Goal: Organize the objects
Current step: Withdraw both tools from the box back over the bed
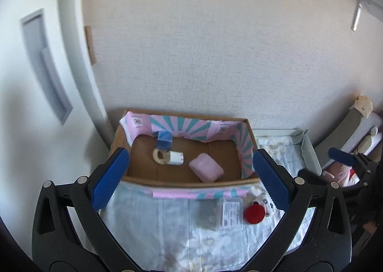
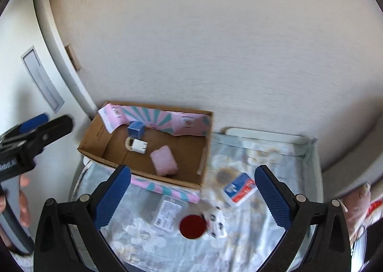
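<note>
Both grippers, left (image 1: 189, 176) and right (image 2: 192, 194), are held spread and empty above the table's near edge. A pink sponge (image 1: 206, 167) is seen inside the cardboard box (image 1: 246, 121) at the far left corner; a red-lidded jar (image 2: 193, 227) is seen outside it.

Surface covered with pale blue floral cloth (image 2: 275, 152), set against white textured wall. Open cardboard box (image 2: 95, 135) sits at back left, directly on cloth. In front of it: clear plastic case (image 2: 168, 212) with label, red round lid (image 2: 192, 226) just beside it, small white patterned item (image 2: 216, 220) touching lid (blurred, kind unclear). Blue-white-red packet (image 2: 239, 188) lies right of box.
</note>
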Available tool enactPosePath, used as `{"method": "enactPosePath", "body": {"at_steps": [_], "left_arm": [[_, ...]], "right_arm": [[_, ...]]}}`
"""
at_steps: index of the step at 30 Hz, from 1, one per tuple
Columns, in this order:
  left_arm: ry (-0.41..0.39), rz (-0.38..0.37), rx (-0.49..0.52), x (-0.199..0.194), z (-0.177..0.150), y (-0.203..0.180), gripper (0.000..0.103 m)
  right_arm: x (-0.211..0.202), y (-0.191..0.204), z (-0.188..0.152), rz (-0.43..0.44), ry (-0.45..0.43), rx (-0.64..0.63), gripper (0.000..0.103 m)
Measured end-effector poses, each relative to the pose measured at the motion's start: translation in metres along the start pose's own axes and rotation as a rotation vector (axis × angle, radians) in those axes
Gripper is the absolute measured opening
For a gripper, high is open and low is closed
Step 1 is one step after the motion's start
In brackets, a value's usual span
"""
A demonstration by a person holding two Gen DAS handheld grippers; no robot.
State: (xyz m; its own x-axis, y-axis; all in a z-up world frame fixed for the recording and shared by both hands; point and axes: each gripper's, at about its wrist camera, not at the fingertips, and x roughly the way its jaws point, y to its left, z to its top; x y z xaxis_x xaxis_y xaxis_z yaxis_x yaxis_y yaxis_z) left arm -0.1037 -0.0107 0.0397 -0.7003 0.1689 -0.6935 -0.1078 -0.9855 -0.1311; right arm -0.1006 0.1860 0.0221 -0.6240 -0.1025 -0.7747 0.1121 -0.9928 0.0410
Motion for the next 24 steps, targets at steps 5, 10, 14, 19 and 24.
{"method": "enactPosePath", "body": {"at_steps": [5, 10, 14, 19, 24], "left_arm": [[-0.076, 0.027, -0.011, -0.032, -0.028, -0.010, 0.103], [-0.104, 0.028, -0.011, -0.052, -0.054, -0.022, 0.103], [-0.075, 0.026, -0.007, -0.058, -0.071, -0.031, 0.103], [-0.072, 0.030, 0.011, -0.066, -0.090, -0.043, 0.103], [-0.075, 0.010, 0.009, -0.071, -0.109, -0.057, 0.103]], "right_arm": [[-0.033, -0.015, -0.026, -0.066, -0.061, 0.030, 0.103], [-0.056, -0.031, -0.054, -0.087, -0.101, 0.089, 0.103], [-0.074, -0.037, -0.072, -0.122, -0.145, 0.098, 0.103], [-0.095, -0.050, -0.088, -0.120, -0.192, 0.097, 0.103], [-0.108, -0.066, -0.102, -0.101, -0.218, 0.046, 0.103]]}}
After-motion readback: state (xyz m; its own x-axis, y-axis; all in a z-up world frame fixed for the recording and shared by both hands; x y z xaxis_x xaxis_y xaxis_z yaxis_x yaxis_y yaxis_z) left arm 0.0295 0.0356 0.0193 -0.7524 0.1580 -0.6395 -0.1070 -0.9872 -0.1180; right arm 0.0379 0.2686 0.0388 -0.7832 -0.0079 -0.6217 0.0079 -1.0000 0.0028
